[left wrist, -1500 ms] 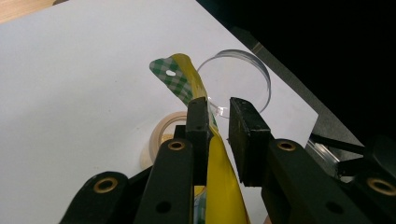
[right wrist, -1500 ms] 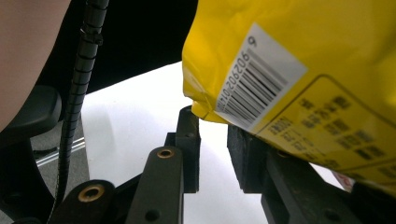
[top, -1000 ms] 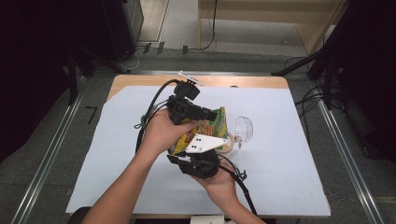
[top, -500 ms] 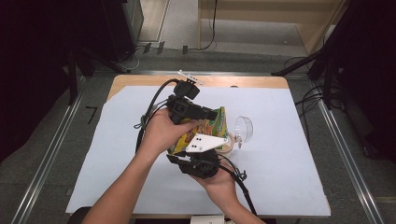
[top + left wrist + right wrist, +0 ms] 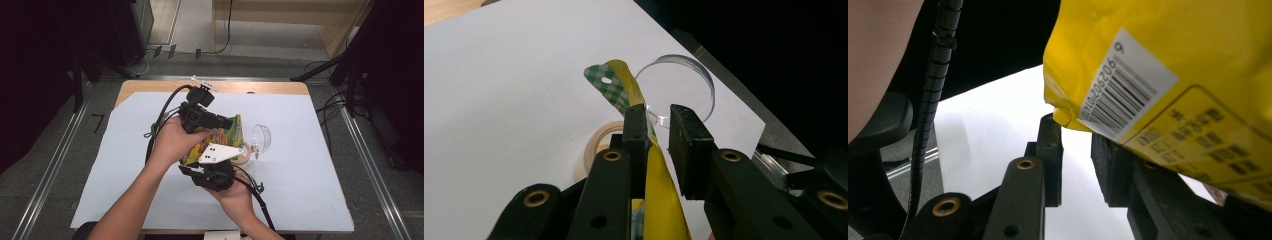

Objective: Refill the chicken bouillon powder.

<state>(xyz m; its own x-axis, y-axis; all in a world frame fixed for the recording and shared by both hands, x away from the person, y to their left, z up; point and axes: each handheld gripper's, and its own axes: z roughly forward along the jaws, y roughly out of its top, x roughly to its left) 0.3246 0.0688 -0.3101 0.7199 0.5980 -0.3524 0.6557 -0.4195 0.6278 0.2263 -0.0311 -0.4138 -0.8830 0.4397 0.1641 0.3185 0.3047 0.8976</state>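
A yellow snack bag (image 5: pixel 226 134) with a green checked top is held up over the middle of the white sheet between both grippers. My left gripper (image 5: pixel 226 121) reaches in from the far side. In the left gripper view the bag (image 5: pixel 660 205) runs up between the jaws of the left gripper (image 5: pixel 658 125); it lies against one pad, with a thin gap to the other. My right gripper (image 5: pixel 227 161) comes in from below under its grey plate. In the right gripper view the bag's barcode corner (image 5: pixel 1128 85) hangs over the slightly parted tips of the right gripper (image 5: pixel 1075 131).
A clear round plastic dish (image 5: pixel 261 137) stands on edge just right of the bag, with a roll of tape (image 5: pixel 244 154) beside it. The white sheet (image 5: pixel 310 170) covers a wooden table (image 5: pixel 270 88). Cables trail from both grippers. A small white object (image 5: pixel 203 82) lies at the far edge.
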